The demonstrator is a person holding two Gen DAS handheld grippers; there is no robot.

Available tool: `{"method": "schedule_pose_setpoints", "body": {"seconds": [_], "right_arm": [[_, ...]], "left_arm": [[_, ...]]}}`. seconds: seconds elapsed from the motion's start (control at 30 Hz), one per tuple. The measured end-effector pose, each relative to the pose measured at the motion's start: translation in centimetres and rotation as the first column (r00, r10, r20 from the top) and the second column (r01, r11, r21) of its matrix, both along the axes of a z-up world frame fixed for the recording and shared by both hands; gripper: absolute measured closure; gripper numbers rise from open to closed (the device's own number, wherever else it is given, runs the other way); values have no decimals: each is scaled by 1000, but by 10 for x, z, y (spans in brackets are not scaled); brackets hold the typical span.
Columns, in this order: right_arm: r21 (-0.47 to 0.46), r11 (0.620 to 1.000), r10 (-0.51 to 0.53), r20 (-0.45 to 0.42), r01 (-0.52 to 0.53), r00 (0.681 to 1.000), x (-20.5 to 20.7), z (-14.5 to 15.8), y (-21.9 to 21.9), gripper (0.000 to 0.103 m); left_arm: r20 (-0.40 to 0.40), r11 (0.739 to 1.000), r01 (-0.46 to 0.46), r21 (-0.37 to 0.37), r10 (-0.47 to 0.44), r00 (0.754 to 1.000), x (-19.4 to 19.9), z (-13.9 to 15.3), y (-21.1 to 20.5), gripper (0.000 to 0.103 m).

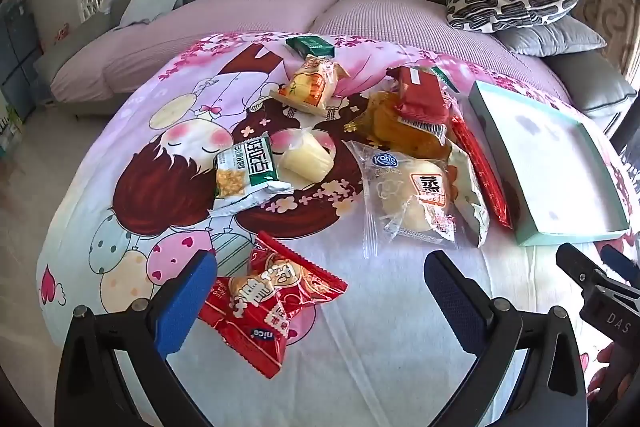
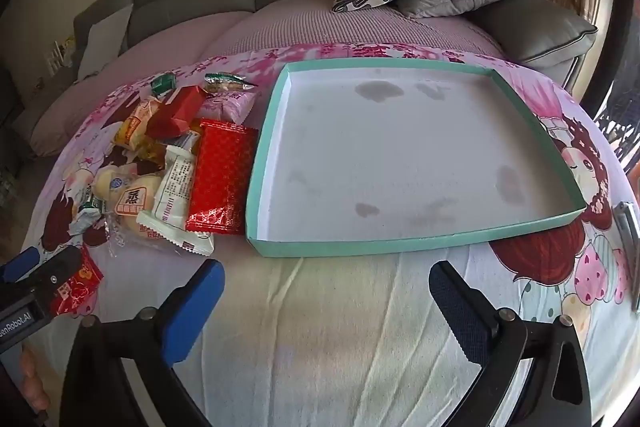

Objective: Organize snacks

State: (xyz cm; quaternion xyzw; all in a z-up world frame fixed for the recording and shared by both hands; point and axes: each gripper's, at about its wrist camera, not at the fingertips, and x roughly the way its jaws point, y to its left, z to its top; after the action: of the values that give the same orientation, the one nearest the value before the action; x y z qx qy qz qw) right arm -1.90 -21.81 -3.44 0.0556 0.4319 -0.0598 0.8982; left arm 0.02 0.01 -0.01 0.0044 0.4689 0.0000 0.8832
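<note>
1. Left wrist view: the left gripper (image 1: 320, 291) hovers low over the cartoon-print cloth (image 1: 380, 347) with its jaws spread wide and holding nothing. A red candy packet (image 1: 272, 307) lies just ahead of the left finger, partly between the jaws. Further on sit a green-and-white cracker bag (image 1: 246, 173), a pale jelly cup (image 1: 306, 159), a clear-wrapped steamed bun (image 1: 412, 197), an orange snack under a red wrapper (image 1: 420, 97) and a long red bar (image 1: 482, 171). The teal tray (image 1: 536, 155) lies to the right, with nothing in it.

2. Right wrist view: the right gripper (image 2: 326, 301) also has its jaws released and unloaded, aimed at the near wall of the teal tray (image 2: 360, 247). The snack pile lies just left of the tray, a red foil packet (image 2: 222, 175) touching its side wall.

3. Risks, as I judge them: the soft, wrinkled cloth may bunch up into a closing grip; slick, puffy wrappers could slip or crush; the light tray may slide if nudged; the two grippers sit close together and could collide.
</note>
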Motion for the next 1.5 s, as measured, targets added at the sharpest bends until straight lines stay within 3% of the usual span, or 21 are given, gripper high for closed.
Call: {"method": "schedule_pose_setpoints", "body": {"seconds": [0.17,0.4,1.5], "right_arm": [[-9,1000,-3,5,3,1000,-1,0,-3,0],[-12,999,-30,-5,30,1000,-1,-3,5,0],[14,1000,-24,-7,24,1000,2,-3,-5,0]], "left_arm": [[-2,1000,8,-3,-8,1000,5,1,-1,0],[10,996,40,75,-41,999,3,-2,-19,0],[-14,993,51,105,-50,999,3,-10,-26,0]]}}
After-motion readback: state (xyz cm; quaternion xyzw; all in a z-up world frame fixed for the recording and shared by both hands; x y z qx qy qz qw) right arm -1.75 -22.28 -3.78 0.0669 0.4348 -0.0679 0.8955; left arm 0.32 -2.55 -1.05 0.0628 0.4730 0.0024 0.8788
